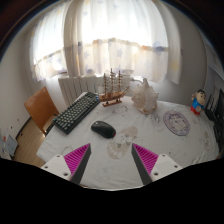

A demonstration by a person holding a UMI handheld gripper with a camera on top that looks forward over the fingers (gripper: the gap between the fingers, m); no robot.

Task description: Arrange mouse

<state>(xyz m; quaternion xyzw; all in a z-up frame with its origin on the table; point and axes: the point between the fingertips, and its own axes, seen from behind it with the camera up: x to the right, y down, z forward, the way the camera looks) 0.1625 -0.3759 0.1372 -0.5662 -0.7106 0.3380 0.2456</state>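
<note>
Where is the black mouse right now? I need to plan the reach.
The black computer mouse lies on the white table, ahead of the open fingers, right of the black keyboard.

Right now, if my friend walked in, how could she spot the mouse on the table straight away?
Start at the round white table in front of the curtained window. Find the black keyboard lying slantwise beside the model ship. The mouse sits just next to the keyboard's near end, ahead of the open gripper: a small, dark, smooth oval, unlike the long keyboard or the clear glassware nearby.
</note>
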